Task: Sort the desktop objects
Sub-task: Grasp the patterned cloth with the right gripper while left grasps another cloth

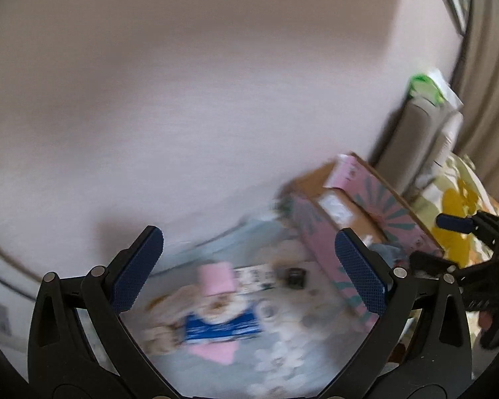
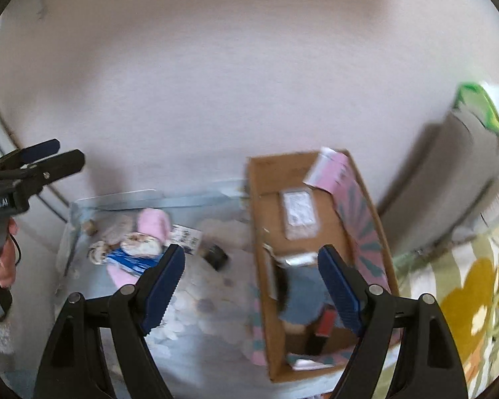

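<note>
Pink box (image 2: 359, 199) with teal rays, brown inside; blurred doll (image 2: 139, 242) seemingly pink and blue.

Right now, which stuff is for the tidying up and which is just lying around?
For the job:
- cardboard box
- stuffed doll
- small black thing
- printed card

Just lying around:
- flowery bedspread
- grey cushion
- green-and-white pack

Open-topped box (image 2: 272, 179) beside doll (image 2: 139, 242)
</note>
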Action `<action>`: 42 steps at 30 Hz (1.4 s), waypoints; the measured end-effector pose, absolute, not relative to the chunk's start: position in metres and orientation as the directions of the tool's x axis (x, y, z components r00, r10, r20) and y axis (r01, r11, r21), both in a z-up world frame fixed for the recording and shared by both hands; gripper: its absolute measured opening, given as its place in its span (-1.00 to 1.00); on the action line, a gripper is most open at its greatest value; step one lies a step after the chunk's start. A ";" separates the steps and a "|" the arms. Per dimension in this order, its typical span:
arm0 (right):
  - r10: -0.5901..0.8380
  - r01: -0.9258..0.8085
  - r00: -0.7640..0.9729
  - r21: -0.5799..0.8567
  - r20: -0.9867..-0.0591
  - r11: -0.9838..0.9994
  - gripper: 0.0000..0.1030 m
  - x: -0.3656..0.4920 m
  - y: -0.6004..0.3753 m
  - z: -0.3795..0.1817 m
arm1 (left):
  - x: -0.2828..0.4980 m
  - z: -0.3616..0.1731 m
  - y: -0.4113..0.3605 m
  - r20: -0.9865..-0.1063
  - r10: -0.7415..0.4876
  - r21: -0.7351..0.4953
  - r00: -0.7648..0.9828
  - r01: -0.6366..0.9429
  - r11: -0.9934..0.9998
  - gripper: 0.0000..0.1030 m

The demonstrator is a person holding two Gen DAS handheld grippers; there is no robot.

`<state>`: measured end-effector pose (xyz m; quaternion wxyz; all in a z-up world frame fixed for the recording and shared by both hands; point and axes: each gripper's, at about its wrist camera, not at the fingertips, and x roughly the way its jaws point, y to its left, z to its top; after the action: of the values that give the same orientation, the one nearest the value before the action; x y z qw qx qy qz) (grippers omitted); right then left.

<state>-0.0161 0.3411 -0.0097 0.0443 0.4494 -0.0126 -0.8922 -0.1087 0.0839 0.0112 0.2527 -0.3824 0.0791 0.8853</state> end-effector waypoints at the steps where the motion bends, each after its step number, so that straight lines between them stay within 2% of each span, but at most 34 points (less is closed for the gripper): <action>1: -0.098 0.088 -0.593 0.057 -0.799 -0.994 0.54 -0.018 0.336 -0.007 | -0.111 0.015 0.069 -0.713 0.370 -0.047 -0.595 -0.486 -0.873 0.99; 5: -0.150 0.169 -0.587 0.060 -0.796 -0.984 0.54 -0.029 0.311 -0.004 | -0.113 0.023 0.016 -0.704 0.303 -0.023 -0.642 -0.406 -0.914 0.99; 9: -0.188 0.235 -0.555 0.064 -0.811 -0.970 0.54 -0.040 0.283 -0.018 | -0.111 0.009 -0.023 -0.725 0.236 -0.012 -0.647 -0.331 -0.944 0.99; 22: -0.320 0.317 -0.376 0.204 -0.869 -0.926 0.54 -0.067 0.223 -0.098 | -0.090 -0.113 -0.075 -0.840 0.230 -0.165 -0.492 -0.171 -0.971 0.96; 26: -0.348 0.311 -0.346 0.243 -0.872 -0.919 0.54 -0.081 0.207 -0.134 | -0.099 -0.149 -0.075 -0.851 0.254 -0.199 -0.460 -0.166 -0.966 0.88; 30: -0.354 0.299 -0.323 0.260 -0.878 -0.918 0.54 -0.091 0.194 -0.164 | -0.112 -0.186 -0.068 -0.867 0.275 -0.227 -0.417 -0.162 -0.960 0.70; 40: -0.390 0.246 -0.336 0.320 -0.857 -0.915 0.53 -0.106 0.184 -0.181 | -0.127 -0.217 -0.059 -0.863 0.314 -0.275 -0.395 -0.154 -0.949 0.66; 42: -0.402 0.242 -0.324 0.336 -0.856 -0.910 0.28 -0.109 0.183 -0.184 | -0.128 -0.218 -0.063 -0.861 0.323 -0.289 -0.391 -0.146 -0.946 0.46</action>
<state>-0.1093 0.1830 -0.1843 0.1989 0.5462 -0.0733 -0.8104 -0.1275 -0.0631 -0.2178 0.1415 -0.5332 -0.0831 0.8299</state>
